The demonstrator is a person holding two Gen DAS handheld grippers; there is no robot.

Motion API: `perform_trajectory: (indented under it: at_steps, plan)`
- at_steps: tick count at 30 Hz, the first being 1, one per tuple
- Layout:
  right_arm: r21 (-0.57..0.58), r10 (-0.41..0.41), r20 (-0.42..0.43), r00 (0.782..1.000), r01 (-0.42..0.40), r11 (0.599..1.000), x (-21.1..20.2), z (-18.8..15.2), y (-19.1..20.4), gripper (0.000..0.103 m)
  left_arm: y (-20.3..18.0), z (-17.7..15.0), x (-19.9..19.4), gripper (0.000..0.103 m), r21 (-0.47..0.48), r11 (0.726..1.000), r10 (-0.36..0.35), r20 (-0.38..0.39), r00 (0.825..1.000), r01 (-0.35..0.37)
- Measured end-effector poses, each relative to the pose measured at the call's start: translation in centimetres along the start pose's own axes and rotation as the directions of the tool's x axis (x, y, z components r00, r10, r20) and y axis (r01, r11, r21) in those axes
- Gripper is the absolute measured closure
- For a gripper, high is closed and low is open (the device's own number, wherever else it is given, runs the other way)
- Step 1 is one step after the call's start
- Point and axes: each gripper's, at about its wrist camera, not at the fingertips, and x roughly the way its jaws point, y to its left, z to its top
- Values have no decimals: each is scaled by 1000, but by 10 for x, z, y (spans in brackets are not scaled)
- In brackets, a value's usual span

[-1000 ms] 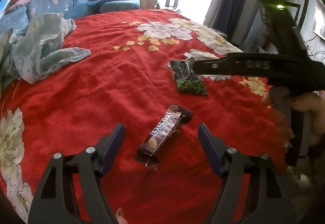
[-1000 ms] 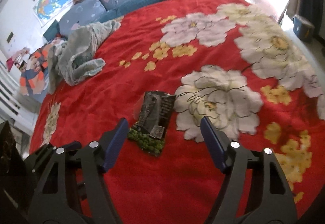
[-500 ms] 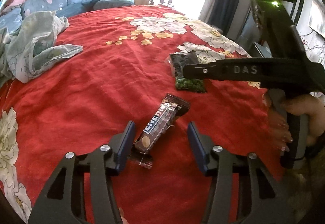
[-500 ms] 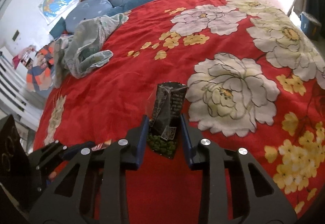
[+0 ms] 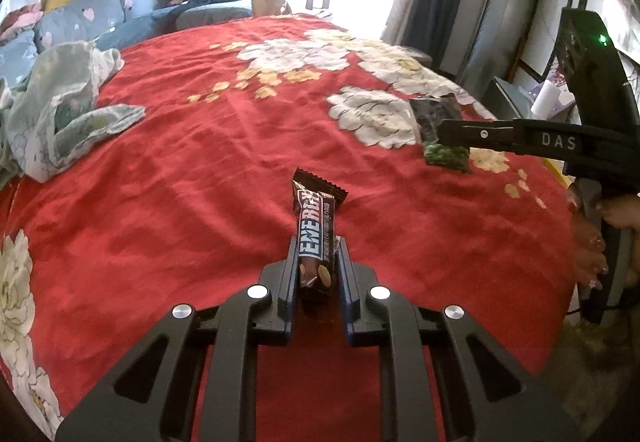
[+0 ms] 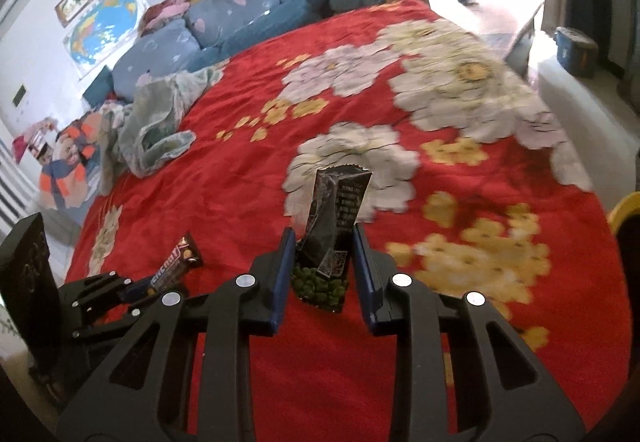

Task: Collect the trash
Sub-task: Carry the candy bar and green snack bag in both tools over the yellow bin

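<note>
Left wrist view: your left gripper (image 5: 316, 262) has just been closing and now pinches the near end of the brown energy bar (image 5: 316, 230), blue pads pressed on both its sides. The bar sticks forward toward twelve o'clock over the red flowered blanket (image 5: 180, 181). At about two o'clock your right gripper (image 5: 446, 133) reaches in from the right edge, gripped by your hand (image 5: 600, 238), its tip over the dark snack packet (image 5: 440, 135).

In the right wrist view, that gripper is squeezed on the lower part of the packet; its green end hangs between the pads (image 6: 284, 266) and its dark torn top stands up toward twelve o'clock. Motion blur smears the blanket there. At nine o'clock the left gripper shows with the bar. A crumpled pale cloth (image 6: 156, 121) lies at ten o'clock, near the blue pillows (image 6: 224, 13).
</note>
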Motion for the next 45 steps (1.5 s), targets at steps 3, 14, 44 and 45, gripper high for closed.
perform_trajectory:
  at_steps: [3,14,44,45]
  plan:
    - [13,-19,29,999,19,1000,-15,-1,-12,81,-11,5,-1,87,14,1000,-11,15,1000,11]
    - [67,-73,87,994,67,995,-54,-9,-48,81,-56,26,-7,87,73,995,-68,72,995,62]
    - [228,-228,155,961,190,955,-122,-32,-136,81,-148,63,-5,87,212,960,-211,119,970,182]
    - [231,-232,157,960,193,954,-122,-32,-138,81,-151,64,-4,87,216,958,-215,118,969,187]
